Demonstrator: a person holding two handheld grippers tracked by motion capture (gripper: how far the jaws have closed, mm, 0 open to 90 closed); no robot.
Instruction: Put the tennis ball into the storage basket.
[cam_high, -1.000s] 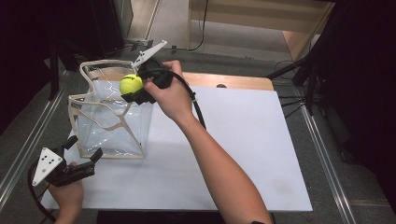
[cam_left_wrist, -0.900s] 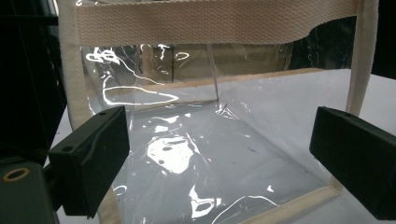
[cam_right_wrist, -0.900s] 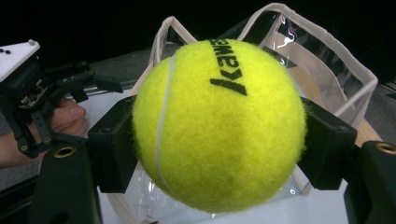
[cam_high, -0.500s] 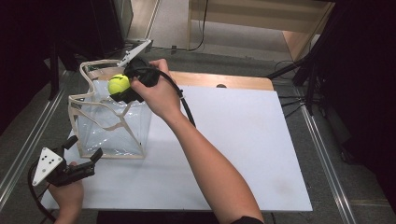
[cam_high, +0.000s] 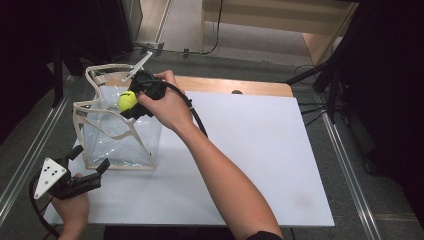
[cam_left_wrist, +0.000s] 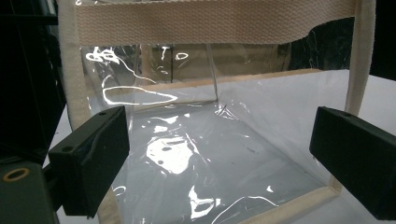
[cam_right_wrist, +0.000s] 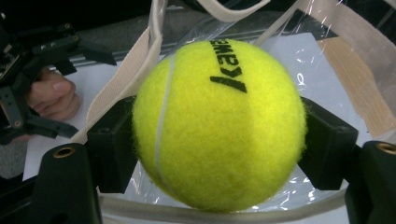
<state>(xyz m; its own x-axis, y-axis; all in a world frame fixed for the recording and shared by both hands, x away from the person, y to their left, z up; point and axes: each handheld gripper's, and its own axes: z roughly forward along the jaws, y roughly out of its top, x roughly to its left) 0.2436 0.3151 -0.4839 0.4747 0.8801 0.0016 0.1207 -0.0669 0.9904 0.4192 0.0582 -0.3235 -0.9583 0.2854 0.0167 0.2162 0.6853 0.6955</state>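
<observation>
Nearest the person's edge of the white table board (cam_high: 260, 165), the left gripper (cam_high: 87, 175) sits at the board's near left corner, just in front of the clear plastic tote bag (cam_high: 120, 142), which serves here as the landmark. Its jaws stand wide apart with nothing between them, and they point at the bag's near wall; in the left gripper view the bag (cam_left_wrist: 210, 154) fills the space ahead, its cream webbing trim (cam_left_wrist: 215, 21) running across the top and down both sides, with the see-through floor and far wall visible through the plastic. The bag stands upright on the left part of the board, its mouth open upward and its webbing handles (cam_high: 107, 75) looping above the rim. Above the bag's mouth, toward its far right side, the right gripper (cam_high: 131, 102) is held in the person's right hand (cam_high: 167, 107), whose forearm crosses the board from the near edge. Its jaws are clamped on a yellow-green tennis ball (cam_high: 127, 100), one pad on each side of it. In the right gripper view the ball (cam_right_wrist: 219, 126) sits squarely between the two black pads, black lettering on its upper face, with the bag's rim and plastic below and behind it and the left hand (cam_right_wrist: 53, 100) seen farther off. The ball hangs over the bag's opening, apart from the bag's floor. Beyond the bag, the board's far wooden edge (cam_high: 235, 85) meets the grey floor.
</observation>
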